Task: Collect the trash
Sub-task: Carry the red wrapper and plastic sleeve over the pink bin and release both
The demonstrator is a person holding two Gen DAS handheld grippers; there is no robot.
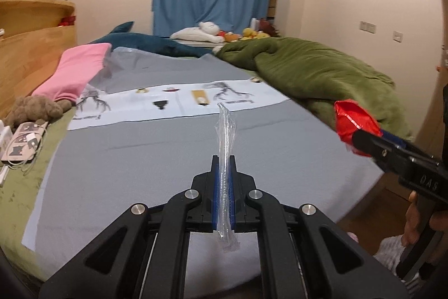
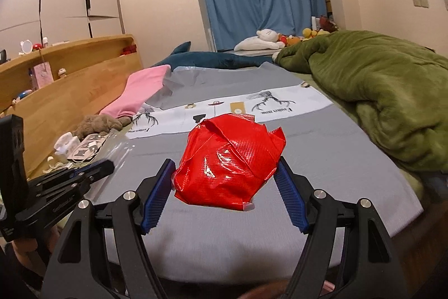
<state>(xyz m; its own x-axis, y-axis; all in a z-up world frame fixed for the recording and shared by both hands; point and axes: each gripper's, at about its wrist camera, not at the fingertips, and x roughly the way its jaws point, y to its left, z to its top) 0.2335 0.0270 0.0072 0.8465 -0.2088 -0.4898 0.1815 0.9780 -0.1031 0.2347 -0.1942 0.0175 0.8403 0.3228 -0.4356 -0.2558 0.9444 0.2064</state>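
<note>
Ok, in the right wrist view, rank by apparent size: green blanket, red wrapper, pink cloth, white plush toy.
1. green blanket
2. red wrapper, though it looms large mainly from sitting close, between the right tongs
3. pink cloth
4. white plush toy

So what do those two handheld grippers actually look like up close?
Both match: the left gripper and right gripper are matte black linkage frames with round silver pivot pins, and each finger carries a ribbed blue pad. Seen from the left wrist view, the right one has raised letters moulded on its black side. No cables or sleeves are clearly visible.
</note>
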